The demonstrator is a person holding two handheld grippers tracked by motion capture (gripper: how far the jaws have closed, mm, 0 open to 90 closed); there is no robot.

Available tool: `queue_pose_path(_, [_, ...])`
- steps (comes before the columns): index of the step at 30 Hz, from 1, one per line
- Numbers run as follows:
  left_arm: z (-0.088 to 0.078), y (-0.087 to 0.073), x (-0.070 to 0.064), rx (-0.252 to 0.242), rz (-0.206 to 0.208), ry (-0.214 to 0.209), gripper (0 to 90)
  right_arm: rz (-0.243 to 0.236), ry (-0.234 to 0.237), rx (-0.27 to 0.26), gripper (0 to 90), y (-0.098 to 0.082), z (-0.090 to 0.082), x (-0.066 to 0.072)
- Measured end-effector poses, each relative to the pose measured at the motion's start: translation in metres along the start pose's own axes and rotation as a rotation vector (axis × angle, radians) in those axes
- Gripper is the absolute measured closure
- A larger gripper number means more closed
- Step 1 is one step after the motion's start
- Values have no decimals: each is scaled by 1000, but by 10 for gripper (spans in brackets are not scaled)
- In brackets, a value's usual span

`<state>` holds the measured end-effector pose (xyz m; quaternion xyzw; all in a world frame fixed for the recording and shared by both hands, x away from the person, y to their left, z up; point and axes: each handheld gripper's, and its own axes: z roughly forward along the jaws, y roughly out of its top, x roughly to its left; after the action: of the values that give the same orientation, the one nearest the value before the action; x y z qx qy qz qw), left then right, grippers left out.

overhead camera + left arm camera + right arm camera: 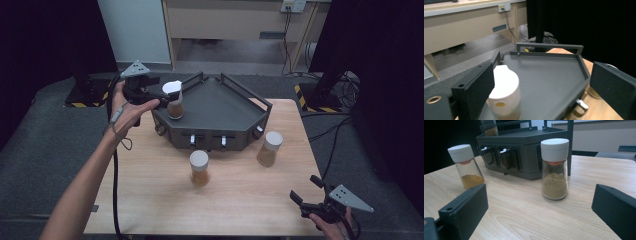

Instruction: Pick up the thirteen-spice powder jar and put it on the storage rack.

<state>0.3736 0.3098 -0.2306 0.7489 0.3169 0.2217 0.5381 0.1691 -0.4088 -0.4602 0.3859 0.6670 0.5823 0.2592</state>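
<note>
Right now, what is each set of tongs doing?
Left tongs: open, spice jar beside one jaw on the rack, not gripped.
Right tongs: open, holding nothing.

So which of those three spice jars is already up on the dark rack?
The spice jar between the left gripper's open jaws, on the rack. The other two stand on the table.

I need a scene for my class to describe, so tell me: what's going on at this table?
A person works with a gripper in each hand, putting spice jars onto a dark rack. The left gripper is at the rack's left corner with its jaws open beside a white-capped jar that stands tilted on the rack top. Two more jars wait on the wooden table: one in front of the rack, one to its right. The right gripper rests open near the table's front right corner.
</note>
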Motion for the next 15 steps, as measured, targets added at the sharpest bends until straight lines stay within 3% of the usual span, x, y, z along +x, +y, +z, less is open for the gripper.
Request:
queue_pose_path(6, [-16, -11, -8, -35, 9, -42, 46, 0, 0, 1, 12, 0, 0, 0])
queue_pose_path(15, [-43, -32, -18, -85, 23, -71, 46, -3, 0, 2, 12, 0, 0, 1])
